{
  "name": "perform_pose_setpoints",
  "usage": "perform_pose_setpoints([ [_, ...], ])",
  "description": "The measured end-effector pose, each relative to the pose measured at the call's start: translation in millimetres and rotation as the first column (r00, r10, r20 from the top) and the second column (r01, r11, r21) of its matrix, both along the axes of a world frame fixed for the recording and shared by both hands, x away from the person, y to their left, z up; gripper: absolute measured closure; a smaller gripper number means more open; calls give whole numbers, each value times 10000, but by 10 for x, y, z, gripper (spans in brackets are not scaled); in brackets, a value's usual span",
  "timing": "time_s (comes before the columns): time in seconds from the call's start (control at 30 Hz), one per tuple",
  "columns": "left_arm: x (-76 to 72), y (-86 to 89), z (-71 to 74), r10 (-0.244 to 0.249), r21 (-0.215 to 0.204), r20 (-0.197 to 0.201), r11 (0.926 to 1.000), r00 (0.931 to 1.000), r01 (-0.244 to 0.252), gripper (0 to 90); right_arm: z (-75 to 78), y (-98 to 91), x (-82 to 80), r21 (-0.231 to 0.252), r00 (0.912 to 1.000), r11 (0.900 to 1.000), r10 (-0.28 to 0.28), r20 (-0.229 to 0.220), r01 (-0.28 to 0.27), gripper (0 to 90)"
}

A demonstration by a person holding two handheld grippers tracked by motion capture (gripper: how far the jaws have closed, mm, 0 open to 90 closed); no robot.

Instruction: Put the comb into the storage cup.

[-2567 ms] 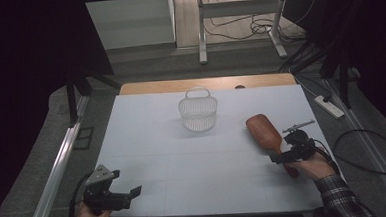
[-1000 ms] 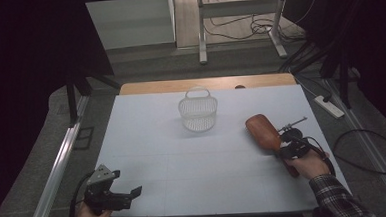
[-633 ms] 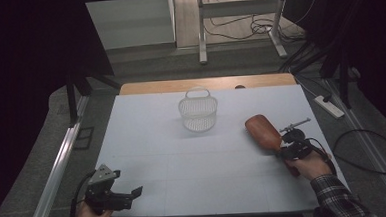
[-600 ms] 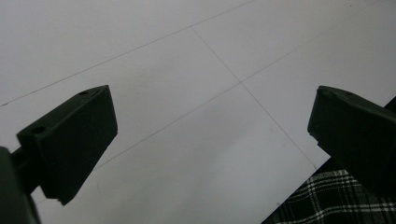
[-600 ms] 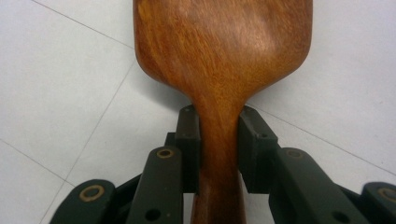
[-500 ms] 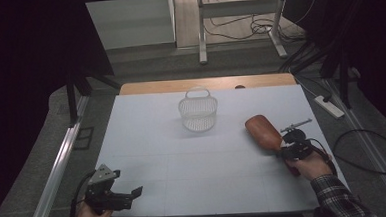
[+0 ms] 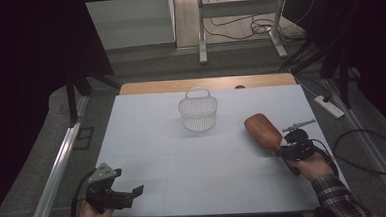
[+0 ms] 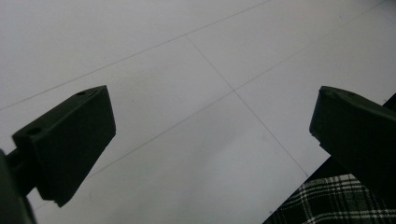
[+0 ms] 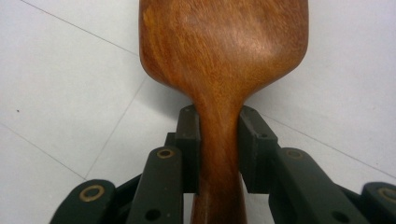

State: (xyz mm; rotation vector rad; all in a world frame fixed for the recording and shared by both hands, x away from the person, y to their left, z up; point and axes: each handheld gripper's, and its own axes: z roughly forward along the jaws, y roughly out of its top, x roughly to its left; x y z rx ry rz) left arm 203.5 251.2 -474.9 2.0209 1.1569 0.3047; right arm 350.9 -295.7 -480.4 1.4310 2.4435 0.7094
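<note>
High view: a reddish-brown wooden paddle (image 7: pixel 262 131) lies at the table's (image 7: pixel 210 187) right, its handle clamped by the right gripper (image 7: pixel 289 152). Left gripper view: wide-open jaws over bare table. Right gripper view: jaws pinch the paddle's narrow glossy neck.

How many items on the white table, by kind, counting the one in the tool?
Wooden spatula, handle clamped in the right tool: 1
White mesh basket with handle: 1
Total: 2
</note>
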Motion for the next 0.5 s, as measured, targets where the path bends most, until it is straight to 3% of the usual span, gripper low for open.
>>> perform_pose_setpoints([
  [0.3, 74, -48, 7, -494, -310, 144, 9983, 9987, 498, 7, 71, -14, -41, 244, 9993, 9997, 66, 377, -76, 722],
  [0.5, 123, -89, 30, -632, -277, 398, 9975, 9972, 643, 4, 117, -15, -79, 400, 9979, 9991, 125, 632, -150, 722],
])
